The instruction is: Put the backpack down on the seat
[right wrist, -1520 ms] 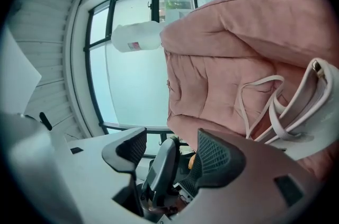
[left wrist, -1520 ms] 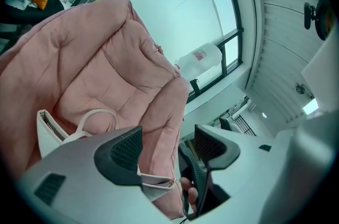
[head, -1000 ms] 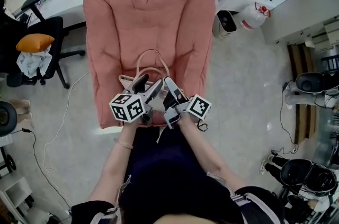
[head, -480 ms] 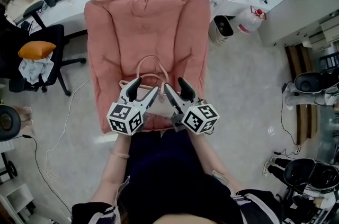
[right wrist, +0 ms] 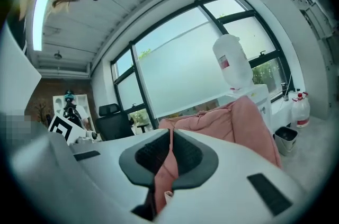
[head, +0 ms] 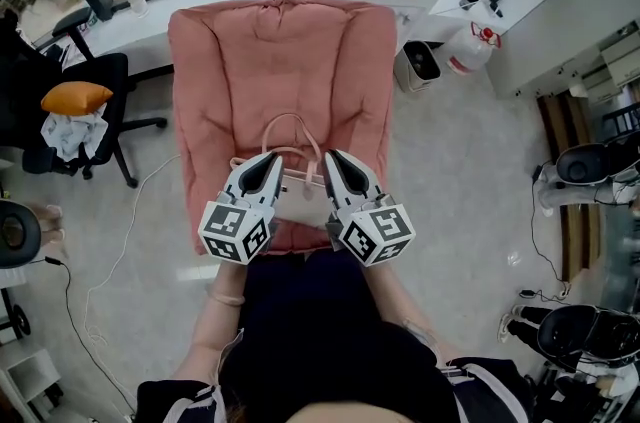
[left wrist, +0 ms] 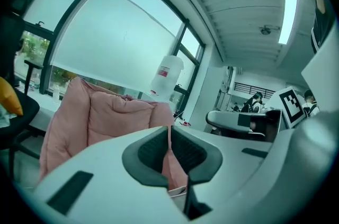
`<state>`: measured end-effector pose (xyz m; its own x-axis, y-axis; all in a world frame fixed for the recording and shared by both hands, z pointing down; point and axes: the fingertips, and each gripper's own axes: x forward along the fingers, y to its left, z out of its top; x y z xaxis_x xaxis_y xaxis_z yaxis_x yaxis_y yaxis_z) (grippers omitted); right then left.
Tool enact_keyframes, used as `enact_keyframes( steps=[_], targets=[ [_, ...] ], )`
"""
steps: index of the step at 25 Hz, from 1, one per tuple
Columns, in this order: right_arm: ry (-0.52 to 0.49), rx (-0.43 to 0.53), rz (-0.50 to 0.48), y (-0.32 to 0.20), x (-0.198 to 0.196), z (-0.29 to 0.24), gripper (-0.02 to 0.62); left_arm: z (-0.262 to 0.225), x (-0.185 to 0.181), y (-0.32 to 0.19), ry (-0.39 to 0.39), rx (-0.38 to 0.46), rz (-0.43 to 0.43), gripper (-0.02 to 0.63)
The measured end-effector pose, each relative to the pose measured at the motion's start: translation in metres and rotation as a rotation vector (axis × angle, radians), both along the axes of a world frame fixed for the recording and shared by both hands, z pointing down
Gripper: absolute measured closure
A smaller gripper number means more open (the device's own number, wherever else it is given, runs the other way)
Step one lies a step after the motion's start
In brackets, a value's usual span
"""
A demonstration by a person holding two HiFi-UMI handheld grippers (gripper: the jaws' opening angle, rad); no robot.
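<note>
Left hand-held gripper [head: 268, 159] | right hand-held gripper [head: 333, 157] | both just closed, raised, seemingly empty

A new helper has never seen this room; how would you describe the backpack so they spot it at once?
Find the big pink armchair. At the front of its seat is a small pale pink backpack, between the left gripper and right gripper, whose jaws have just closed on its pink straps. Its thin looped handle sets it apart from the armchair.
</note>
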<state>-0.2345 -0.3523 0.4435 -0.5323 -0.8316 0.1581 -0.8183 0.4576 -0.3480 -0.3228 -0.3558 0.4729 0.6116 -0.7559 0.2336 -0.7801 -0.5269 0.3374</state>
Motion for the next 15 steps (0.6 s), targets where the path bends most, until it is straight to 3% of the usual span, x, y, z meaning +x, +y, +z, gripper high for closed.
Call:
enact_keyframes(
  steps=[6, 15],
  targets=[
    [-0.019, -0.014, -0.073, 0.012, -0.019, -0.01, 0.56, -0.013, 0.001, 0.012, -0.017, 0.024, -0.001, 0.588],
    [-0.01, -0.066, -0.049, 0.023, -0.02, 0.004, 0.563, -0.016, 0.004, 0.02, -0.027, 0.042, 0.003, 0.588]
  ],
)
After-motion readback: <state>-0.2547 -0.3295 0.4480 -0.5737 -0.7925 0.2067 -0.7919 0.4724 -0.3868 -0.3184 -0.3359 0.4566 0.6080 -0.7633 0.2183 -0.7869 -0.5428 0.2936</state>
